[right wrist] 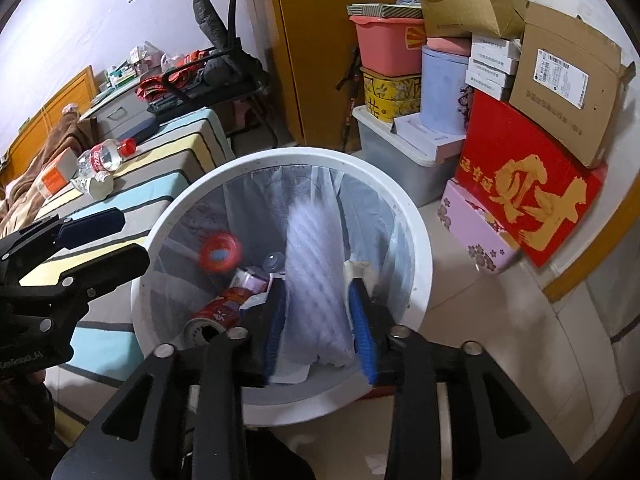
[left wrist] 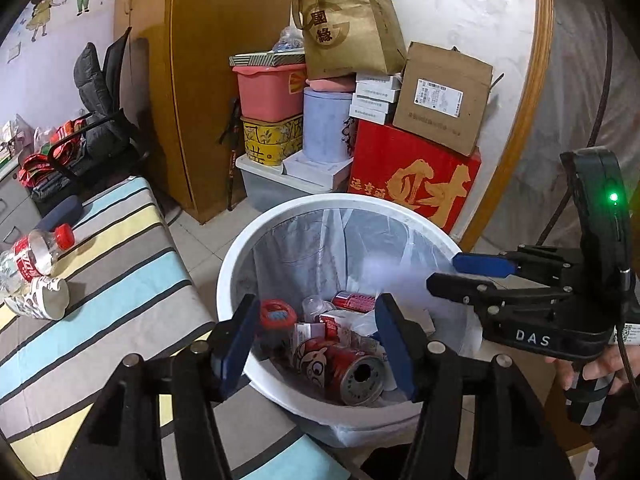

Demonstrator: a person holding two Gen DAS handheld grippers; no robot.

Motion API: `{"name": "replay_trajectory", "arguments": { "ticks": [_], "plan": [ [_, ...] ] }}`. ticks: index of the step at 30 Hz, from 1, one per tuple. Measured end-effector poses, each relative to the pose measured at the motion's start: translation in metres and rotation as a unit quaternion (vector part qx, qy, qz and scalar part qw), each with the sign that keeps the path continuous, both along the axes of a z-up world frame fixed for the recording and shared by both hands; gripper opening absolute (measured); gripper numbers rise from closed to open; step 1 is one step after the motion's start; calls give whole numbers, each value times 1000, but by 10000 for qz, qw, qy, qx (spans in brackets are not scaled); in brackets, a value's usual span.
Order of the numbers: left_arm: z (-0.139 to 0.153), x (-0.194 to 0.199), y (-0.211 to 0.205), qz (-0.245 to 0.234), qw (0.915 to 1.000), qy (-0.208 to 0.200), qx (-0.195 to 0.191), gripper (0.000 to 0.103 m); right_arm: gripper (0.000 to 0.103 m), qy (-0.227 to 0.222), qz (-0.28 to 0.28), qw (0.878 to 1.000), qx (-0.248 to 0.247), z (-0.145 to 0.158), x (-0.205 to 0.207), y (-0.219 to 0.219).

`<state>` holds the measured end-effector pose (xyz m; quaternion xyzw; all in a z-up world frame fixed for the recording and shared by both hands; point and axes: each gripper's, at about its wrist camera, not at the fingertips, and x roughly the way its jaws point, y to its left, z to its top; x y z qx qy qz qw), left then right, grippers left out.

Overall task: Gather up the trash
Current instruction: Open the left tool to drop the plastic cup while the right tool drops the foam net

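A white trash bin (left wrist: 236,248) with a clear liner stands on the floor beside the striped bed and holds red cans (left wrist: 344,368), a small bottle and wrappers. My left gripper (left wrist: 316,344) is open and empty over the bin's near rim. My right gripper (right wrist: 320,320) is open above the bin (right wrist: 416,240); a blurred white foam sheet (right wrist: 316,280) drops between its fingers, and a blurred red lid (right wrist: 220,254) falls too. The right gripper also shows in the left wrist view (left wrist: 456,272). A plastic bottle (left wrist: 40,252) and a paper cup (left wrist: 44,300) lie on the bed.
Stacked boxes, a red carton (left wrist: 412,184), pink and grey bins and a paper bag (left wrist: 348,28) stand behind the bin against the wall. A wooden wardrobe (left wrist: 224,80) and an office chair (left wrist: 100,112) are at the back left. The striped bed (left wrist: 100,300) lies to the left.
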<state>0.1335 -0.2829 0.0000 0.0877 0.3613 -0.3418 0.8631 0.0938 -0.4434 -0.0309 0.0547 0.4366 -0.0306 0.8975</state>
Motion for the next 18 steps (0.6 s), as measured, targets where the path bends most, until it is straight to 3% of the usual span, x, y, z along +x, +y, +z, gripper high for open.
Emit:
{"name": "replay_trajectory", "arguments": {
  "ticks": [1, 18],
  "plan": [
    [1, 0, 2, 18, 10000, 10, -18, 63, 59, 4, 3, 10000, 17, 0, 1, 0],
    [20, -4, 48, 374, 9988, -294, -101, 63, 59, -274, 93, 9996, -41, 13, 6, 25]
  ]
}}
